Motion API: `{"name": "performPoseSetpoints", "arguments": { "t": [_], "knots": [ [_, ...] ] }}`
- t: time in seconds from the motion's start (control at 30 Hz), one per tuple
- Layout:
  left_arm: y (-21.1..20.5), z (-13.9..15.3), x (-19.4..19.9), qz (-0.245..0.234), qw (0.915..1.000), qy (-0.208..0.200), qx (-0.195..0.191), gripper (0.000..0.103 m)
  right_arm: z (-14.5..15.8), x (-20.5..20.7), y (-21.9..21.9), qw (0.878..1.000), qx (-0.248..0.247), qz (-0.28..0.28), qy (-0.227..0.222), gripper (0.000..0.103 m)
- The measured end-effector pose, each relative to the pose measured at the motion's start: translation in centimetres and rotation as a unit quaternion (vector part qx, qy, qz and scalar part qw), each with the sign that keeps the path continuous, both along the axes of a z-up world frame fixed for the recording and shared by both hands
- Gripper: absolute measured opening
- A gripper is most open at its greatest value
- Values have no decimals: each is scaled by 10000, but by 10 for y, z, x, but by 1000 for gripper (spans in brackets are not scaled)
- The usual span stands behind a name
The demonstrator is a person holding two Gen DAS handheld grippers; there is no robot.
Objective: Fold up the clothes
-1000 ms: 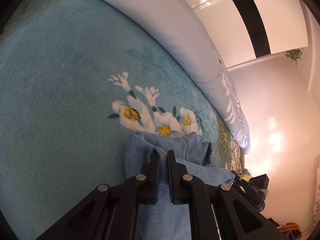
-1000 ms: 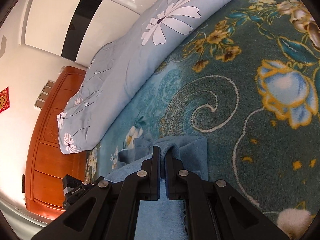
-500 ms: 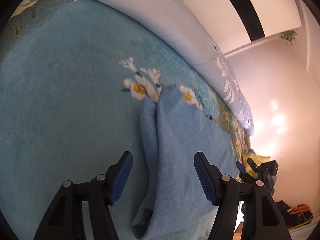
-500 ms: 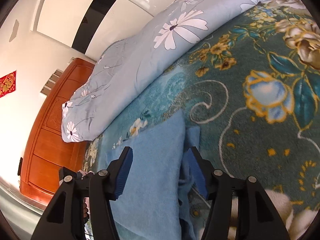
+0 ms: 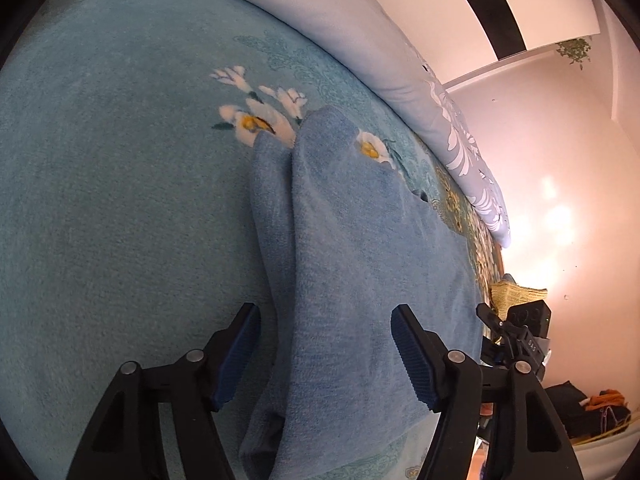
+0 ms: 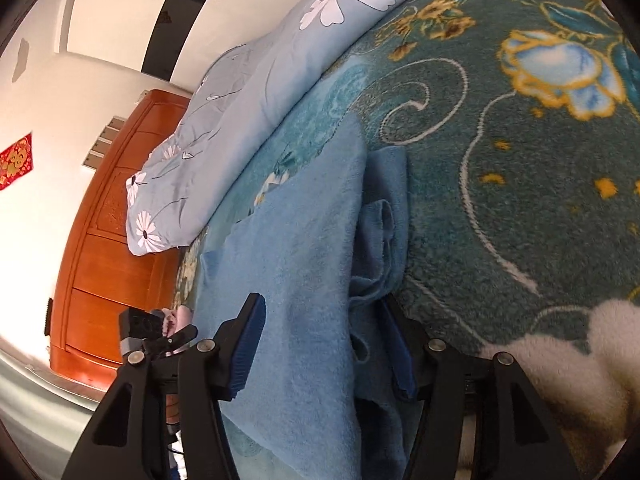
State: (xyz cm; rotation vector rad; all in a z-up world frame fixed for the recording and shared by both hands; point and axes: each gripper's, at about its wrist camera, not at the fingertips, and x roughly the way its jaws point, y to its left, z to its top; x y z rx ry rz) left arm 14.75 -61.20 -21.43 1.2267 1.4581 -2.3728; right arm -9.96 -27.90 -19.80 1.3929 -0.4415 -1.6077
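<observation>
Garment: light-blue terry-cloth garment (image 5: 360, 280) lies folded on teal floral plush blanket (image 5: 120, 200), long edge doubled.
L gripper (image 5: 325, 354): wide open, holds nothing, straddles garment.
R gripper (image 6: 324, 346): wide open, holds nothing, over garment's opposite side.
Bkgd: pale-blue floral quilt (image 6: 256, 92) beyond.

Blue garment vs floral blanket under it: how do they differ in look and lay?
The blue garment is plain, paler blue, with no pattern; the floral blanket is teal with white, blue and yellow flowers. The garment is folded over itself, a second layer showing along one edge; the blanket lies spread flat beneath it. Both look fuzzy. Both tools, left and right, are open above the garment.
</observation>
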Motion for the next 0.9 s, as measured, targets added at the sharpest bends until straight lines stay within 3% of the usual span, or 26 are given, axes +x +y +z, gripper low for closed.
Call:
{"name": "performPoseSetpoints", "arguments": {
  "t": [0.03,0.07,0.1,0.13,0.17,0.2,0.3,0.6,0.9],
  "knots": [
    [1,-1,-1,-5,10000,-39,-12,62,1,0,0,10000,-20,6,12,62],
    [2,-2,-2,1,9999,-124,-28,45,1,1,2,10000,-54,-17,-8,61],
    [2,-3,-2,44,9998,-203,-43,40,0,0,4,9999,-87,-71,-67,56],
    [1,-4,-1,90,9997,-214,-16,36,0,-1,7,9997,-115,-134,-137,49],
    [0,-4,1,116,9998,-175,42,26,-1,-1,9,9995,-143,-197,-207,33],
    [0,-3,2,136,9998,-141,81,22,-2,-2,11,9992,-161,-220,-281,23],
    [4,3,8,154,9997,-97,148,15,3,-1,10,9994,-83,-212,-272,14],
    [33,25,58,-23,9988,-336,349,14,44,45,28,9998,-38,62,-187,13],
    [89,28,153,-95,9987,-374,322,14,32,128,85,9982,64,324,-494,13]
  ]
}}
